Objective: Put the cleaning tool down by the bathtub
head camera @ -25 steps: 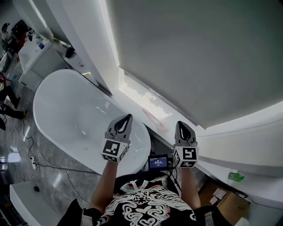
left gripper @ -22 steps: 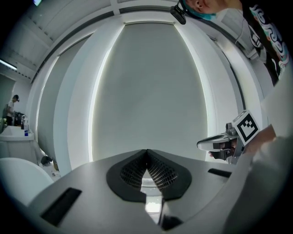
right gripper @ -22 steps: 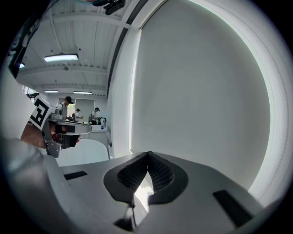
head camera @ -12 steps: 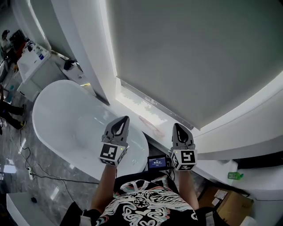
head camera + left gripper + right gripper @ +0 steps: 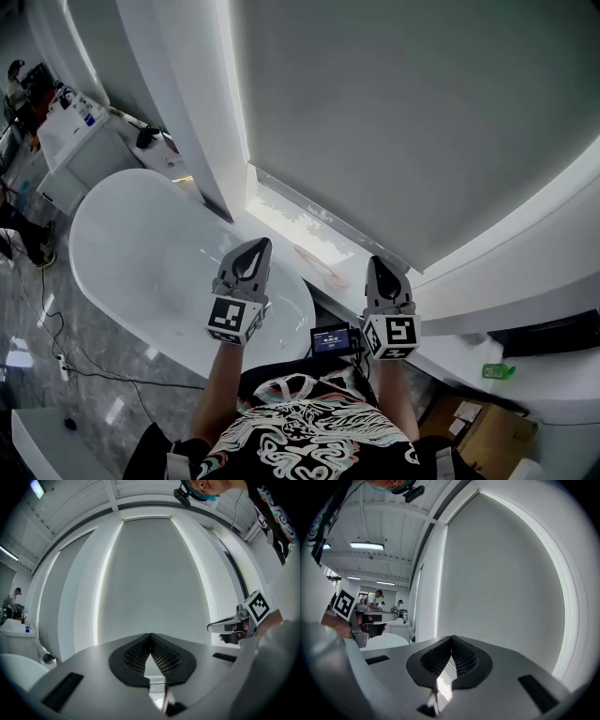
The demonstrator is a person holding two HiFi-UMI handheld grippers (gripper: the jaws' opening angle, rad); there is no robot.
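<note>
The white bathtub (image 5: 159, 262) fills the left of the head view. Beyond its near end, a pale pinkish long thing (image 5: 317, 263) that may be the cleaning tool lies on the lit window ledge (image 5: 281, 220). My left gripper (image 5: 255, 247) is held over the tub's right end, shut with nothing in it. My right gripper (image 5: 378, 267) hangs level with it to the right, just short of the ledge, also shut and empty. In the left gripper view, the left gripper (image 5: 150, 637) faces the grey blind. The right gripper (image 5: 451, 640) does the same in the right gripper view.
A grey roller blind (image 5: 403, 122) covers the window. A small lit screen (image 5: 333, 339) sits between my arms. A green bottle (image 5: 497, 372) stands on the shelf at right, above cardboard boxes (image 5: 487, 433). A white cabinet (image 5: 70, 122) and floor cables (image 5: 66, 347) are at left.
Both grippers stay shut and side by side. The head view has shifted, so the tub and ledge sit a little lower and further left than one second ago.
</note>
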